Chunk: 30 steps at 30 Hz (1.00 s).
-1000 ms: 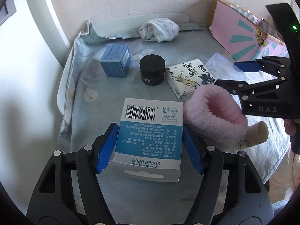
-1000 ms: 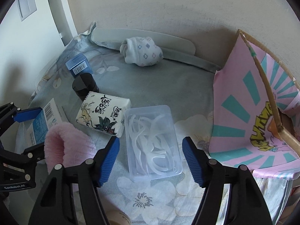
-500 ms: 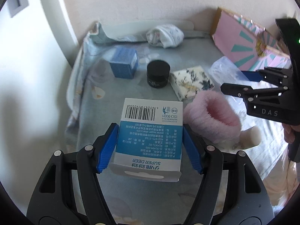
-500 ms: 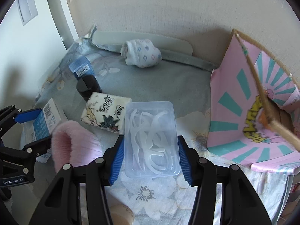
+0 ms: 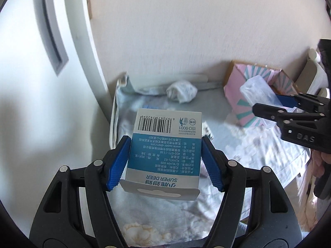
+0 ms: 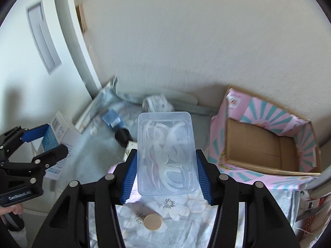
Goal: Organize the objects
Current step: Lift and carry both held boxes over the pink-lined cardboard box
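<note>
Left wrist view: the left tongs (image 5: pixel 165 163) clamp one blue-and-white cardboard box (image 5: pixel 165 144) — flat-sided, printed with a barcode and small text — between two ribbed blue pads, holding it in the air above the floral sheet (image 5: pixel 248 144). The tongs point steeply down. Behind lies one crumpled white cloth bundle (image 5: pixel 181 91), and to its right stands one pink carton (image 5: pixel 244 95) with teal rays. At the right edge the right tongs (image 5: pixel 275 105) hold one clear plastic case (image 5: pixel 258 91) in front of the carton.

Right wrist view: the right tongs (image 6: pixel 165 165) have just closed on the clear plastic case (image 6: pixel 166 155), a rounded rectangular case of curved white picks, pads pressed on its two long sides; it hangs above the sheet, tongs angled down. Below it sit one round beige cap (image 6: pixel 152 222), one black jar (image 6: pixel 122 136), one small blue box (image 6: pixel 112 121) and part of something pink and fluffy (image 6: pixel 115 168). The pink carton (image 6: pixel 266 128) stands open at right, brown cardboard inside. At left, the left tongs (image 6: pixel 44 140) grip the blue-and-white box (image 6: pixel 60 134).
</note>
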Motion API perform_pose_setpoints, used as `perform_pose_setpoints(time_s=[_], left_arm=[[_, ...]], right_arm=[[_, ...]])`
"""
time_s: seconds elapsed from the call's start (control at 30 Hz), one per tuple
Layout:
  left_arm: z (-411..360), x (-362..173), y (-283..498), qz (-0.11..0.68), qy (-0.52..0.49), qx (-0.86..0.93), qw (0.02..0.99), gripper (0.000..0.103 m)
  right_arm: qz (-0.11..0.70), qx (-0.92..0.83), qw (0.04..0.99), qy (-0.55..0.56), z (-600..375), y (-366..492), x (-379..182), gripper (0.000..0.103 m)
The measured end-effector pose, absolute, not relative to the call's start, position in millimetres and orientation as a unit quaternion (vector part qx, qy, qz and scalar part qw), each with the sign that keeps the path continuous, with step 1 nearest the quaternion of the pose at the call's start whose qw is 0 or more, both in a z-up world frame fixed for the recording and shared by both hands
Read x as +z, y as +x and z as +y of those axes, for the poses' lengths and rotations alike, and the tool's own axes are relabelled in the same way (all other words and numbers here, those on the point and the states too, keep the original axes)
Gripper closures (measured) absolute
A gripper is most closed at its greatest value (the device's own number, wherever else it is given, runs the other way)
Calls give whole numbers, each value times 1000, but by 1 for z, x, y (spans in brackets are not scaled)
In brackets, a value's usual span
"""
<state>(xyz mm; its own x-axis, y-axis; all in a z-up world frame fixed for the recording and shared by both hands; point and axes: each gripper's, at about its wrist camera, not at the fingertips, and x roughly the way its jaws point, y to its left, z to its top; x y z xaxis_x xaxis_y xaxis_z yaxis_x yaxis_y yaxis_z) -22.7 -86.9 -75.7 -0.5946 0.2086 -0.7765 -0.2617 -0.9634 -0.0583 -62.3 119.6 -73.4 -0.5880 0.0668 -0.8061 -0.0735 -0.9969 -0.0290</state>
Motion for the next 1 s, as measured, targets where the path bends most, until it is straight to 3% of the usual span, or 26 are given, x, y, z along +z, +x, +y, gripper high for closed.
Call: perform_pose_setpoints(time_s=[0.37,1.0], left_arm=[[-38,-23,-25,19,-395,908,135,38],[131,-18,-20,30,-396,892,216,38]], right_arm=[[19,902,54,-428,159,-35,-21,53],[56,898,128,-418,303,33,4,53]])
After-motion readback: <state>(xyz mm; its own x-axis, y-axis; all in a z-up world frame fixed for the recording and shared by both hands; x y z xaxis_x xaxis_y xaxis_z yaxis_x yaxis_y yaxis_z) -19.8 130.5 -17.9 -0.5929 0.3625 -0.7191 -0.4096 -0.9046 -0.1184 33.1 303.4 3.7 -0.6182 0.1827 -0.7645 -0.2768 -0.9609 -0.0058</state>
